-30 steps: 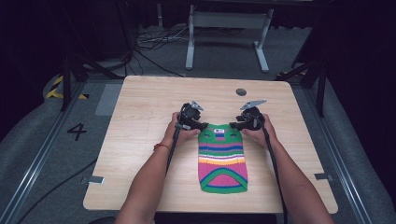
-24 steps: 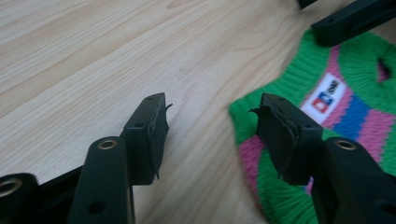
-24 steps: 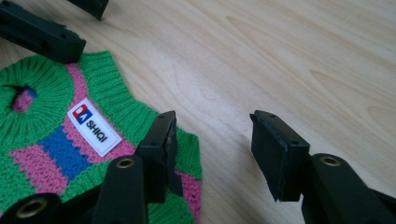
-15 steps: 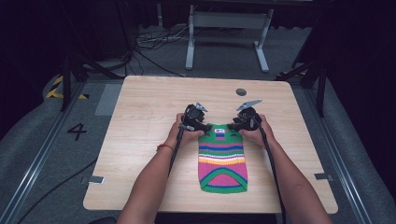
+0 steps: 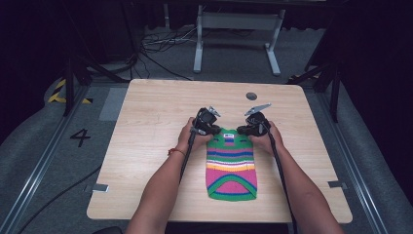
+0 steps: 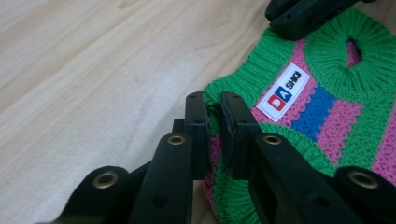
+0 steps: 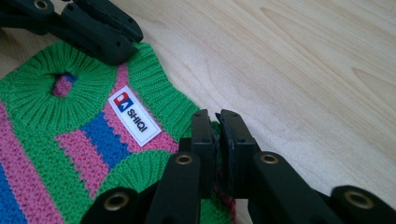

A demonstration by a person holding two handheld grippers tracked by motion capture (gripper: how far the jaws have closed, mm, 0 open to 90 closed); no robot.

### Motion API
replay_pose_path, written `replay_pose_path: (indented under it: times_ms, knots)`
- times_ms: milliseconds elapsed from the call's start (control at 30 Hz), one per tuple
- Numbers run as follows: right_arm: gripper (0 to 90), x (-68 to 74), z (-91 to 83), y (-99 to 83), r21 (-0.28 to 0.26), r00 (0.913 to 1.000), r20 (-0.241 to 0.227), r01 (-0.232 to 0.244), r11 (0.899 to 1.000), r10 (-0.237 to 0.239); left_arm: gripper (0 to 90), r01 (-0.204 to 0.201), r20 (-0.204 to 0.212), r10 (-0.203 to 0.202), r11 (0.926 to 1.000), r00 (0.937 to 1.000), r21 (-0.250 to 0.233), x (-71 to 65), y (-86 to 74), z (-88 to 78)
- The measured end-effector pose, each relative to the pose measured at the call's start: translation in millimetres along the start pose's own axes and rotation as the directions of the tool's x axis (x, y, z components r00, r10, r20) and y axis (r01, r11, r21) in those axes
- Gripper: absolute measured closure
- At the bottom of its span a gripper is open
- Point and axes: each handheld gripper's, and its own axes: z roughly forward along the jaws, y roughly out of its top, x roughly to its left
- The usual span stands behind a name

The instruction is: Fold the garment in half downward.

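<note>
A small knitted sweater (image 5: 232, 165) with green, pink, blue and yellow stripes lies flat on the wooden table (image 5: 146, 126), its far end toward the table's middle. My left gripper (image 5: 214, 130) has just been closing and is shut on the sweater's (image 6: 299, 107) far left corner. My right gripper (image 5: 242, 130) has just been closing too and is shut on the far right corner of the sweater (image 7: 70, 140). A white label (image 6: 283, 92) sits near the green ribbed edge between both grippers. The other gripper's black jaws show at the top of each gripper view.
A dark round hole (image 5: 251, 96) is set in the table near its far edge. A white metal stand (image 5: 237, 29) and cables lie on the floor beyond the table. A number 4 (image 5: 80, 137) is marked on the floor at the left.
Both hands have edged slightly inward onto the sweater's far corners. The sweater has not shifted on the table.
</note>
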Motion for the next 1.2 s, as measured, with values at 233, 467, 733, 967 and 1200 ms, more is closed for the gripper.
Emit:
replay_pose_path:
  times_ms: [233, 467, 733, 967, 1200]
  knots:
    - [86.0, -4.5, -4.6, 2.4, -0.051, 0.9999, -0.004, -0.014, 0.999, 0.013, 83.9, 0.004, -0.032, -0.005, 0.9992, 0.9995, -0.039, 4.9, 4.2, -6.4]
    - [86.2, -5.2, -26.7, 26.3, -0.132, 0.9996, 0.007, 0.026, 0.991, -0.025, 83.6, -0.017, -0.076, 0.009, 0.9949, 0.9971, -0.099, 9.4, 19.3, -28.8]
    - [85.9, 3.6, -41.0, 32.6, -0.184, 0.9974, -0.017, 0.066, 0.981, -0.070, 83.2, -0.102, -0.084, 0.092, 0.9870, 0.9922, -0.125, -1.0, 19.6, -52.6]
    - [85.6, 14.0, -54.0, 20.4, -0.216, 0.9891, -0.084, 0.100, 0.971, -0.121, 82.6, -0.181, -0.069, 0.173, 0.9727, 0.9825, -0.145, -16.8, 3.0, -68.4]
    - [85.4, 29.8, -65.3, 4.8, -0.219, 0.9727, -0.134, 0.157, 0.963, -0.189, 83.3, -0.259, -0.047, 0.255, 0.9528, 0.9657, -0.158, -38.1, -10.5, -81.4]
